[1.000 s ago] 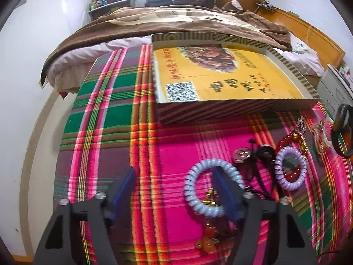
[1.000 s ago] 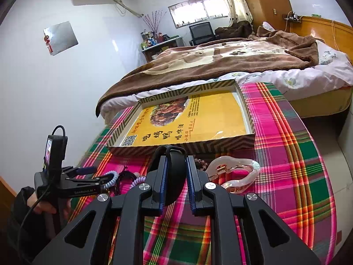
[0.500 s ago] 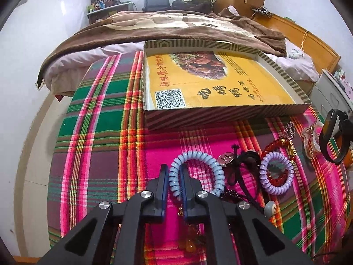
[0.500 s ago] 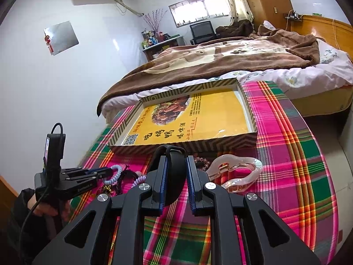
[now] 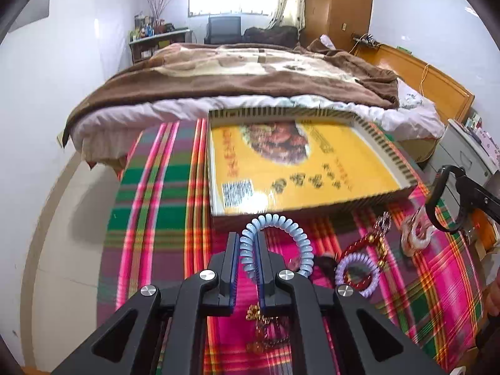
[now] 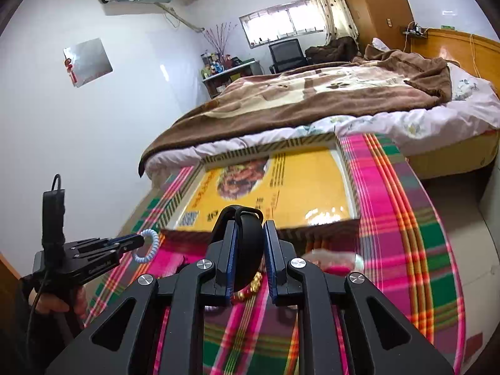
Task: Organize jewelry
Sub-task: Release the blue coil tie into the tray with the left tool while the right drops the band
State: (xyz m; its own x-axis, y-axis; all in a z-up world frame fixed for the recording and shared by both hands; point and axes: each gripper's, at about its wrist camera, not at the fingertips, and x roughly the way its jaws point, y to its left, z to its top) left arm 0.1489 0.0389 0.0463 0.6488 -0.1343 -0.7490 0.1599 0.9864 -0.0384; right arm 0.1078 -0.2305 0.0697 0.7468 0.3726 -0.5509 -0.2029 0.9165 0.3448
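Note:
My left gripper (image 5: 247,250) is shut on a pale blue coil hair tie (image 5: 304,243) and holds it lifted above the plaid cloth, just in front of the yellow striped box (image 5: 312,168). My right gripper (image 6: 250,240) is shut on a black band (image 6: 248,250), held above the cloth before the same box (image 6: 281,190). On the cloth lie a purple coil tie (image 5: 356,273), a red bead bracelet (image 5: 365,243), a clear hair clip (image 5: 415,234) and amber beads (image 5: 262,328). The left gripper with the blue tie (image 6: 147,247) shows in the right wrist view.
The plaid-covered table (image 5: 156,206) stands against a bed (image 5: 250,75) with a brown blanket. A white wall runs along the left. A grey cabinet (image 5: 462,156) is to the right. Floor shows past the table's right edge (image 6: 462,250).
My left gripper closed on the blue coil tie and lifted it off the cloth toward the box. My right gripper kept the black band and rose slightly toward the box.

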